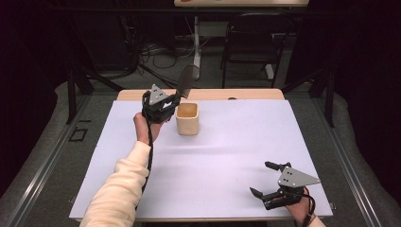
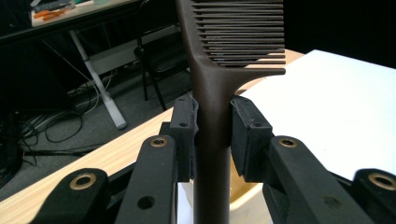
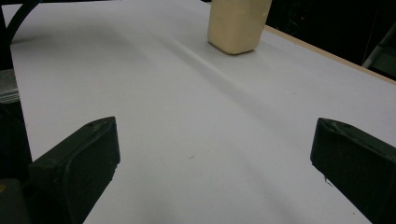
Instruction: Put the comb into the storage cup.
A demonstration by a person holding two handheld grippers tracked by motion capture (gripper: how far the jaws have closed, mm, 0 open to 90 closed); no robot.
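White paper covers my desk (image 1: pixel 227 156). From above, my left tongs (image 1: pixel 171 101) hold the comb (image 1: pixel 185 81) upright, just beside the cup (image 1: pixel 187 118). Up close, they pinch its handle. My right tongs (image 3: pixel 212 158) sit spread, far off.

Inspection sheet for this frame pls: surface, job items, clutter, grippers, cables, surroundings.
Surface: white sheet on a wooden table, bare but for the cup.
Job's things: dark comb held upright by its handle; beige cup upright beside it, contents not visible.
Clutter: nothing seen.
Grippers: left gripper shut on comb; right gripper open, holding nothing, near the sheet's front right corner.
Cables: left cable trails along the sleeve.
Surroundings: dark room, chair, floor wiring.
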